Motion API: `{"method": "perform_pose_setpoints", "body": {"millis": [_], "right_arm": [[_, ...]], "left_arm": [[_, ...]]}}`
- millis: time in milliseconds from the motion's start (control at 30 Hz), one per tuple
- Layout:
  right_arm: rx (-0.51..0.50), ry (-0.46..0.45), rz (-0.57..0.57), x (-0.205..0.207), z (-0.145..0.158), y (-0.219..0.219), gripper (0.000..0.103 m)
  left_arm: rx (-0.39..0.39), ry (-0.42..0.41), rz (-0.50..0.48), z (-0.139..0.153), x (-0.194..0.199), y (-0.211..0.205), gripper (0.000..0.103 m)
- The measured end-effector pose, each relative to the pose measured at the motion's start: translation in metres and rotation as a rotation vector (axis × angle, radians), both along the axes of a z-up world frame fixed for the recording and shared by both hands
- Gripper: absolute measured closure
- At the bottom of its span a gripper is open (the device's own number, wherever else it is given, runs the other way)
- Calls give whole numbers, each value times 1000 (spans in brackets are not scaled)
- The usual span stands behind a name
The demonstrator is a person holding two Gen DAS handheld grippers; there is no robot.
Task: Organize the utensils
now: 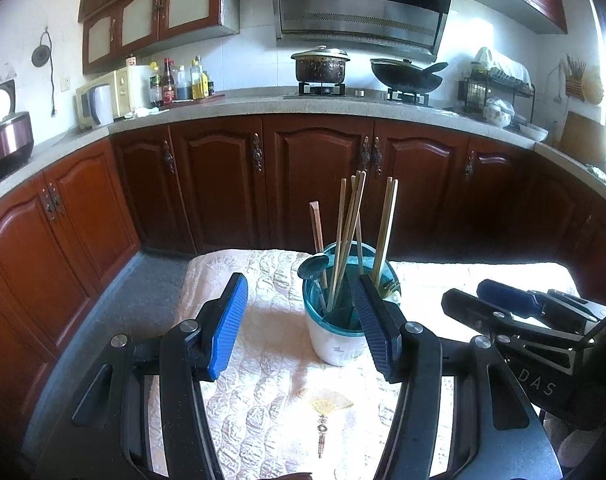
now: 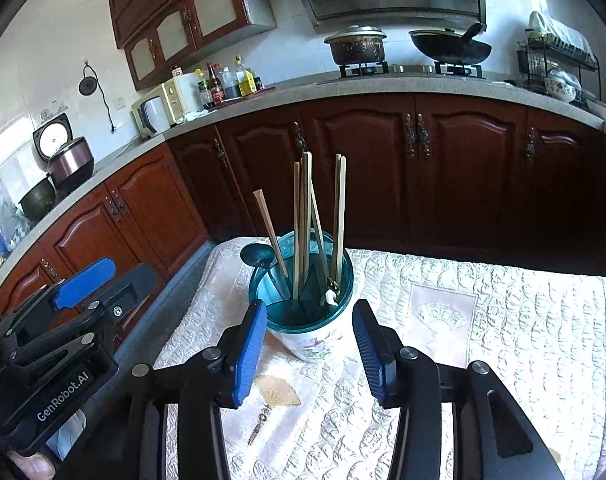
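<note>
Utensils are seen standing upright in a teal-rimmed white holder [image 1: 335,340] set on a desk [image 1: 271,392] covered by a pale quilted cloth. Several wooden chopsticks [image 1: 349,232] rise from the holder, some leaning against each other; a reddish-brown flat stick [image 1: 317,228] leans toward the left. A dark ladle [image 1: 313,266] is hooked at the near-left rim, its bowl above the edge. A small white-handled item [image 2: 330,296] is noted low inside the holder from the right wrist view; what it is cannot be told, as it is mostly hidden.

Left tool [image 1: 303,328]: jaws apart, nothing between the blue pads, held above the cloth just in front of the holder; its right finger [image 1: 377,328] overlaps the holder's rim in the picture, though contact is doubtful. Right tool [image 2: 309,354]: jaws apart and empty, the holder framed just beyond the fingertips, not pressed by either pad. Each tool is seen from the other's camera, off to the side of the holder.

A fan motif [image 2: 277,392] is printed on the cloth near the right tool. Behind the desk: dark red cabinets [image 1: 315,176], a countertop with a lidded pot [image 1: 321,66] and a wok [image 1: 407,74] on the hob, bottles [image 1: 183,82] and a microwave [image 1: 107,98] at the left.
</note>
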State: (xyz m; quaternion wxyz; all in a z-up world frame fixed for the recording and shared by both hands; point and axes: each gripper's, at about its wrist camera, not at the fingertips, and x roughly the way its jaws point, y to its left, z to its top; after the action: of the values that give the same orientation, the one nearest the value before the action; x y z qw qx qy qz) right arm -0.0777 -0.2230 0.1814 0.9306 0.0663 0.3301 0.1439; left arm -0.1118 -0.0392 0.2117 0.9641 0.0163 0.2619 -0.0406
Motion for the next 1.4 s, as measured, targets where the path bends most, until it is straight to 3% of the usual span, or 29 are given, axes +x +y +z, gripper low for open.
{"method": "perform_pose_setpoints", "body": {"millis": [200,1400], "right_arm": [[-16,-16,1,-1,3,2,55],[-38,7,8,2,-3,4,54]], "left_arm": [[2,-3,4,1,-2,-1,48],[3,-1,15,-2,-1,-1,48]]}}
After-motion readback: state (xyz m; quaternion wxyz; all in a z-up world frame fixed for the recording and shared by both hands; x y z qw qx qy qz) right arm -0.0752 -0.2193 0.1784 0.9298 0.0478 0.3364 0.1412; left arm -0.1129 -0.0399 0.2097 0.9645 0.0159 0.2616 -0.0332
